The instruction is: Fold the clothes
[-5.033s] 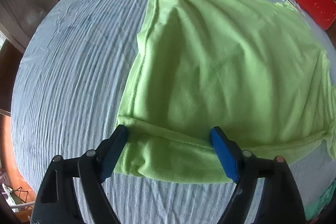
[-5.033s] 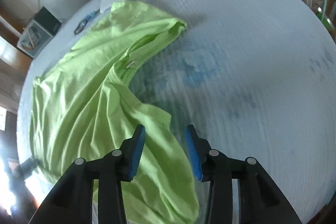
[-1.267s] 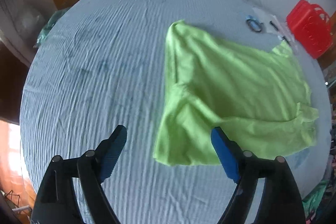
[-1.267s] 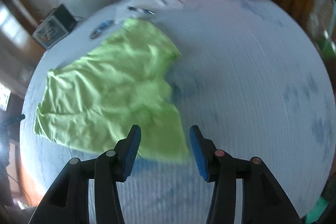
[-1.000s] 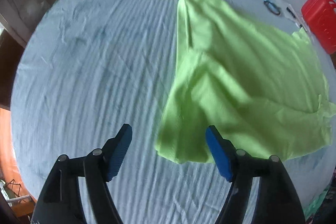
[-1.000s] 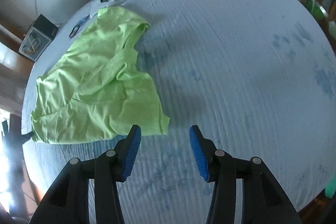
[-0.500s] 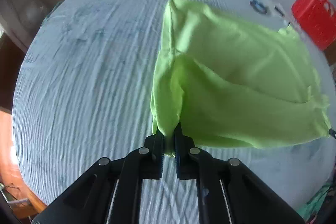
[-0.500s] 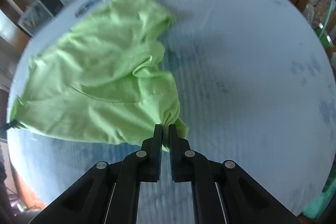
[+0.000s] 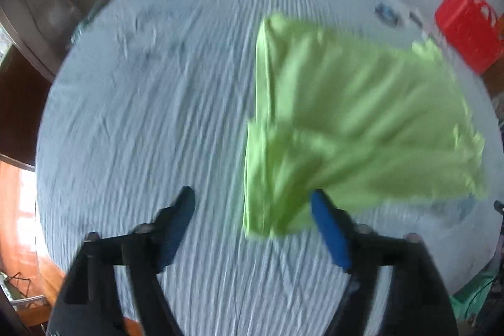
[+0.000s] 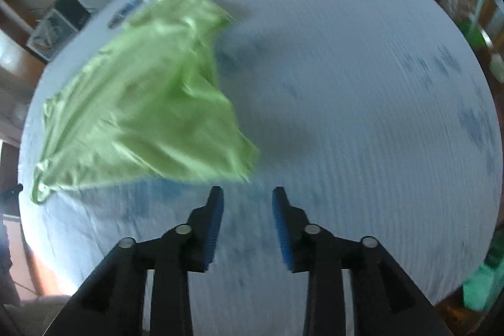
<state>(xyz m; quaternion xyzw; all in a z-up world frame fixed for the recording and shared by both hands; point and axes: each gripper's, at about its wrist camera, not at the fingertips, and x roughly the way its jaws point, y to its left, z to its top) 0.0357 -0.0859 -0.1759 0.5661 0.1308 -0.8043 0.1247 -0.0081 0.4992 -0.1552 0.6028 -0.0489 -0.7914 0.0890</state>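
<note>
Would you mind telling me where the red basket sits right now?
The red basket sits at the bed's far right edge in the left wrist view, beyond the green shirt.

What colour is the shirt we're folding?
Plain light lime green shirt, no print visible; it shows best in the left wrist view, though blurred.

Both wrist cams look down, sharing green shirt on bed.

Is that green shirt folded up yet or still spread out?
Partly folded: the green shirt lies doubled over in loose, uneven layers on the bed, not neatly squared. Both claws are open.
</note>
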